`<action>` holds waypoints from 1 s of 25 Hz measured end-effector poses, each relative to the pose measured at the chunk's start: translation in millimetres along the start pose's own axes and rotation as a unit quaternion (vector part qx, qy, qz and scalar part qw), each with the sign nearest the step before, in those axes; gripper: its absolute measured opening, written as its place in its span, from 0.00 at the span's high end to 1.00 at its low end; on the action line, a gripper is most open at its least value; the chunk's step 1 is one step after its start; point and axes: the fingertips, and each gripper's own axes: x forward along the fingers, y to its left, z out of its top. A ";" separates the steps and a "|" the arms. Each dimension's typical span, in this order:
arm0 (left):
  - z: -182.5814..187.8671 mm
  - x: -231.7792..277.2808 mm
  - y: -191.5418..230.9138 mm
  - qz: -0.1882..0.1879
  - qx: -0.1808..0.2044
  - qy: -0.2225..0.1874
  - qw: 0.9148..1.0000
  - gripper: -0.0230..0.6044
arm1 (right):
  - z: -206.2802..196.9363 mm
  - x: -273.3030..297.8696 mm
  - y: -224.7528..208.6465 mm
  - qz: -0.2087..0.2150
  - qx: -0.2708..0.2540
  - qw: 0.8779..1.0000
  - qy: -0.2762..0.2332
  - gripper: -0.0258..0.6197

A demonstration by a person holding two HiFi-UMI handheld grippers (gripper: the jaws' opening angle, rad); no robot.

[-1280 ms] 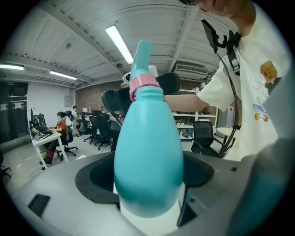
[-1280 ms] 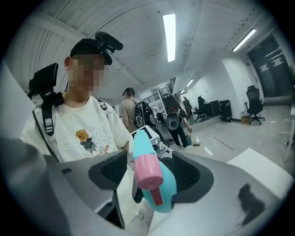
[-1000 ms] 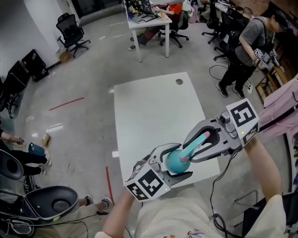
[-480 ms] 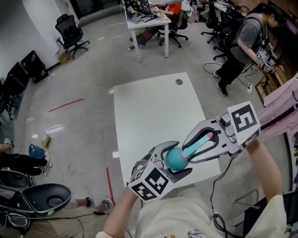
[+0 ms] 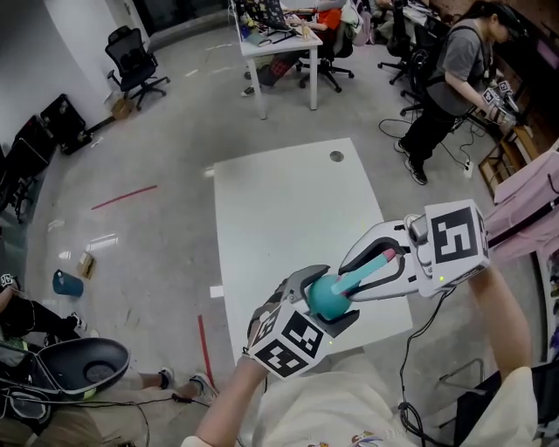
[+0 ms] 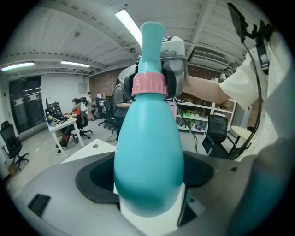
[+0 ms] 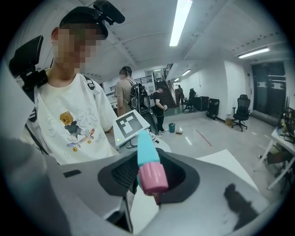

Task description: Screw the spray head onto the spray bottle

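Bottle [image 6: 148,152] drifting left above counter [image 5: 279,209]; left tongs [image 5: 325,306] clamping it wide, right tongs [image 5: 367,272] pinching head [image 7: 151,173]. Should be keeping axes aligned while twisting.

Smooth plastic spray bottle [image 6: 147,156], spray head [image 7: 152,177]

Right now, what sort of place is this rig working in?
Probably an open-plan office or lab: black wheeled office chairs, a white desk with someone seated at it, and a bare grey concrete floor marked with red tape.
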 end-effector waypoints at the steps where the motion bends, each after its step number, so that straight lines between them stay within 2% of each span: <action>1: 1.3 0.4 3.0 0.015 -0.007 -0.001 1.000 0.32 | 0.3 -1.0 -1.8 -0.010 0.002 1.000 0.003 0.75; 4: -2.0 -2.7 15.7 0.076 -0.032 -0.002 0.997 0.32 | 4.4 6.2 -8.2 -0.053 0.022 0.998 0.017 0.75; 7: -7.7 -7.4 32.1 0.146 -0.056 -0.004 0.988 0.32 | 9.2 15.8 -17.6 -0.108 0.051 0.993 0.021 0.75; 11: -5.4 -6.1 51.4 0.208 -0.091 -0.005 0.974 0.32 | 11.3 12.0 -36.0 -0.201 0.102 0.974 -0.003 0.75; 13: -5.1 -5.1 54.7 0.215 -0.105 -0.007 0.971 0.32 | 12.4 12.7 -38.7 -0.243 0.109 0.964 -0.016 0.75; 16: -8.3 -6.1 52.6 0.202 -0.113 -0.015 0.973 0.32 | 14.6 19.2 -36.9 -0.282 0.098 0.954 -0.020 0.75; 17: -7.6 -6.7 53.0 0.196 -0.112 -0.017 0.974 0.32 | 16.9 19.8 -36.5 -0.283 0.097 0.954 -0.028 0.73; 19: -4.1 -7.9 56.3 0.189 -0.109 -0.022 0.976 0.32 | 23.0 17.5 -35.1 -0.269 0.102 0.956 -0.050 0.63; 25: -12.2 -20.9 57.4 0.178 -0.103 -0.043 0.978 0.32 | 29.2 3.4 -25.4 -0.243 0.094 0.960 -0.098 0.59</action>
